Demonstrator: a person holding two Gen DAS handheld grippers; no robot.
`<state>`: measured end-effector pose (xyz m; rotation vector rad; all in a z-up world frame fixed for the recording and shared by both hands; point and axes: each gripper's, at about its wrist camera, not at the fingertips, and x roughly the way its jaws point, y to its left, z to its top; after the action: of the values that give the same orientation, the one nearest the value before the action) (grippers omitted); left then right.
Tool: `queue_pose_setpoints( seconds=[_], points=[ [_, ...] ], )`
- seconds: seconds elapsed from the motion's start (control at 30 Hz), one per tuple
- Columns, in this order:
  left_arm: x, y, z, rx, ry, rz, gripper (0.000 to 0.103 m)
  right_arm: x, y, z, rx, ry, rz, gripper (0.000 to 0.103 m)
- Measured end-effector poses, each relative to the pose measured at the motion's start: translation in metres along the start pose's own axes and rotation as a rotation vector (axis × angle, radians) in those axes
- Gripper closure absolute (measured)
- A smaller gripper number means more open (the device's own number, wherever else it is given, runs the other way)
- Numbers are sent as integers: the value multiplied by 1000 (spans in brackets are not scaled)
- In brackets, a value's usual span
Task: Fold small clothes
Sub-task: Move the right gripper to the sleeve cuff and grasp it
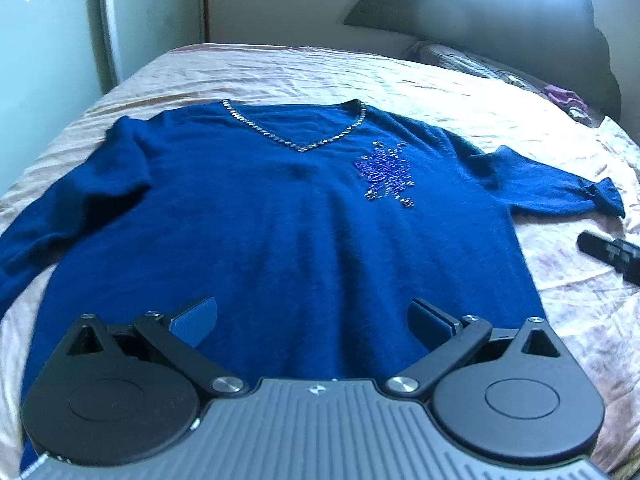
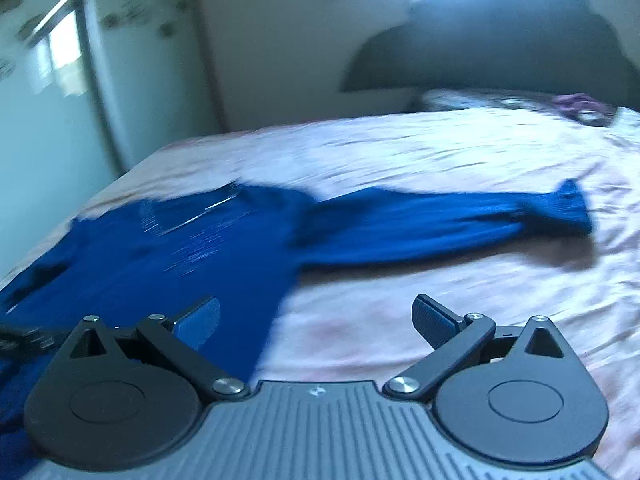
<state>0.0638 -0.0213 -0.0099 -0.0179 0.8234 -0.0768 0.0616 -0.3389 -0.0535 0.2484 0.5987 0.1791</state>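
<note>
A pink-sheeted bed (image 1: 280, 68) fills the left wrist view; bare sheet lies beyond the flat blue sweater (image 1: 280, 220), sleeves spread. The left tool (image 1: 312, 316) gapes, empty, above its hem. Right wrist view, blurred: right tool (image 2: 316, 320) spread wide, empty, over the sweater's side edge and bare sheet beside its outstretched sleeve (image 2: 440, 220).

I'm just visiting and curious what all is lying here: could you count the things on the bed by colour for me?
Blue: 1, the sweater, spread flat with sleeves out.
Purple: 1, a small crumpled cloth near the headboard.
Black: 2, the open left tongs over the sweater's hem and the open right tongs beside it.
Pink: 1, the bedspread underneath.
Total: 5
</note>
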Motion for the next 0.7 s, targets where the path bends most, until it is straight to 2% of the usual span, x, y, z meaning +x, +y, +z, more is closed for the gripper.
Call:
queue_pose_setpoints(
  seconds=[0.1, 0.13, 0.2, 0.27, 0.33, 0.37, 0.43, 0.47, 0.5, 0.53, 0.7],
  points=[
    [7, -4, 4, -5, 7, -5, 0, 8, -34, 9, -5, -57, -157, 0],
    [10, -5, 6, -6, 12, -9, 0, 12, -39, 11, -58, -81, -230, 0],
    [15, -8, 8, 5, 24, -14, 0, 25, -44, 13, -229, -112, -430, 0],
    [20, -13, 10, 24, 35, -9, 0, 40, -54, 14, -375, -128, -562, 0],
    [25, -17, 11, 29, 41, -10, 0, 53, -64, 14, -440, -126, -584, 2],
    [27, -18, 11, 23, 45, -16, 0, 59, -70, 16, -456, -116, -557, 6],
    [31, -18, 14, 8, 55, -26, 0, 70, -77, 18, -469, -101, -534, 25],
    [33, -18, 15, 1, 63, -30, 0, 76, -80, 20, -480, -92, -533, 30],
    [36, -18, 16, -2, 70, -32, 0, 82, -83, 21, -485, -86, -532, 40],
    [38, -19, 17, -1, 76, -32, 0, 87, -84, 22, -484, -80, -536, 44],
    [45, -22, 19, 22, 89, -14, 0, 106, -91, 24, -513, -1, -523, 45]
  ],
)
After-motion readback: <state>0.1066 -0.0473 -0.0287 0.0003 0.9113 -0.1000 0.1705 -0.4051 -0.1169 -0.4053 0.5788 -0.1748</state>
